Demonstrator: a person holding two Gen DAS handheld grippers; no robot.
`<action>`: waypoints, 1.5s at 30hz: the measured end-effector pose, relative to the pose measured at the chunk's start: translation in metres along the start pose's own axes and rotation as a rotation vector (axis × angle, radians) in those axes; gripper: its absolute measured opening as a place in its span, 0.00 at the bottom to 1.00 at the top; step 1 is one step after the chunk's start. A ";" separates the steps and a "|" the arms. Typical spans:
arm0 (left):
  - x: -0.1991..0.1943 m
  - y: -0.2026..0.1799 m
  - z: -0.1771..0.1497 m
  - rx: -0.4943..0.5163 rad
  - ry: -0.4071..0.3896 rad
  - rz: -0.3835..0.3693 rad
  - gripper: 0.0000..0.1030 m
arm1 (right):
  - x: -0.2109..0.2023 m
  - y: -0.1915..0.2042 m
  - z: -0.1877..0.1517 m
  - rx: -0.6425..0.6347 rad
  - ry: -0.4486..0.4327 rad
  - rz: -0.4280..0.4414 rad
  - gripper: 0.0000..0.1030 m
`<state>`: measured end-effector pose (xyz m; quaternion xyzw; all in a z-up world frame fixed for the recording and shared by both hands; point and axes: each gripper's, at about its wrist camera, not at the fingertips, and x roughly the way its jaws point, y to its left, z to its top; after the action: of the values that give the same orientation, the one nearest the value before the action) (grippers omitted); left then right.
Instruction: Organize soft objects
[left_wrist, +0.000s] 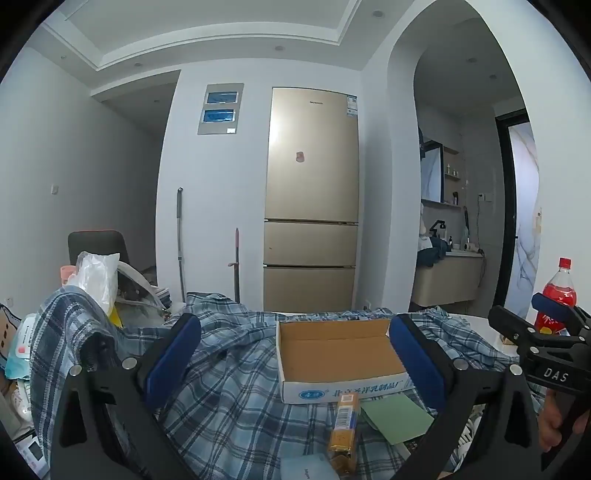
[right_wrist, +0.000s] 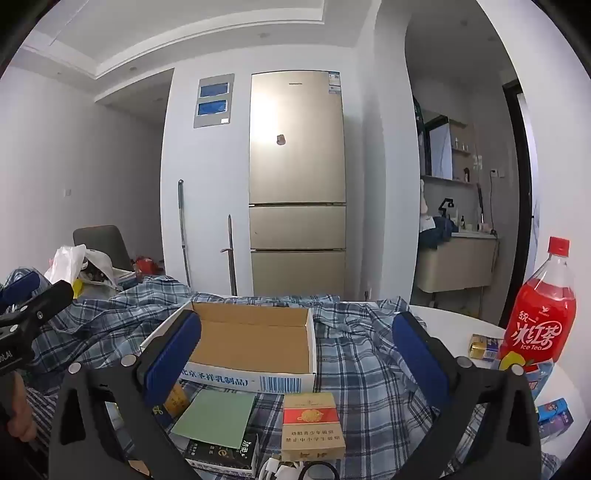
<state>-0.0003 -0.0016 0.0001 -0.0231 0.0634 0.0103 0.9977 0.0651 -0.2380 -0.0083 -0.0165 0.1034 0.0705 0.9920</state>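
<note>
Both the left gripper (left_wrist: 295, 354) and the right gripper (right_wrist: 297, 350) are held wide, empty. The plaid shirt (left_wrist: 229, 387) is spread across the lower frame beneath the cardboard box (left_wrist: 336, 350); if pulled, the box and the bottle (right_wrist: 539, 317) at right could be toppled.

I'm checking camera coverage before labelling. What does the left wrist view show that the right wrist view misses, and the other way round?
Only the left wrist view: the orange snack bar in full, lying in front of the cardboard box, and the tissue pack at far left.

Only the right wrist view: the red cigarette pack, the yellow carton beside the iced tea bottle, and the dark pack.

Both: the open box, plaid shirt, green card, bottle, fridge, and both hand-held grippers, left and right, open.
</note>
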 end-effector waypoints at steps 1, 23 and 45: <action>0.000 -0.001 0.000 0.003 -0.003 0.011 1.00 | 0.000 0.000 0.000 0.001 -0.005 0.003 1.00; -0.010 -0.016 -0.001 0.070 -0.030 -0.004 1.00 | -0.007 0.007 -0.002 -0.034 -0.039 -0.012 1.00; -0.006 -0.017 0.000 0.074 -0.007 -0.001 1.00 | -0.005 0.008 -0.003 -0.037 -0.040 -0.012 1.00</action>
<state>-0.0055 -0.0184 0.0015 0.0136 0.0600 0.0077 0.9981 0.0582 -0.2312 -0.0103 -0.0340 0.0824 0.0665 0.9938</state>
